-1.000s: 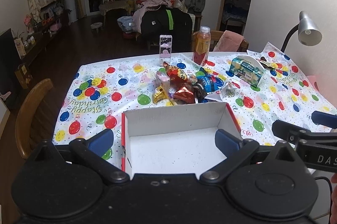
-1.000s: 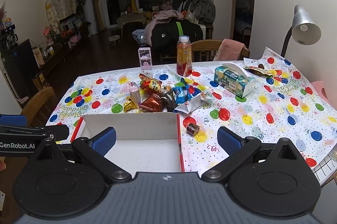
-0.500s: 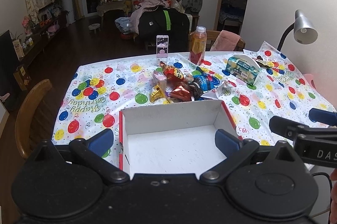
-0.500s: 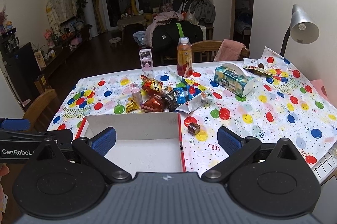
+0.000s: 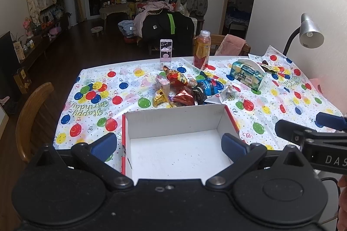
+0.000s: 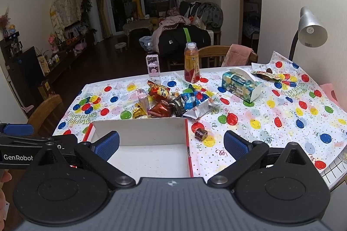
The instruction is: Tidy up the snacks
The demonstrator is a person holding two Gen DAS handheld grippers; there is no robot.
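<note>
White cardboard box (image 5: 180,157), empty, lies at lower centre on the counter (image 5: 91,100); the snacks (image 5: 184,89) are heaped just beyond its far wall. Left claw (image 5: 169,144) and right claw (image 6: 171,143) both gape wide, holding nothing. Sorting seems unstarted; next, reach past the box for one packet.

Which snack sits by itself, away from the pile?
The small dark round snack, alone on the tablecloth right of the white box; the other snacks cluster behind the box.
</note>
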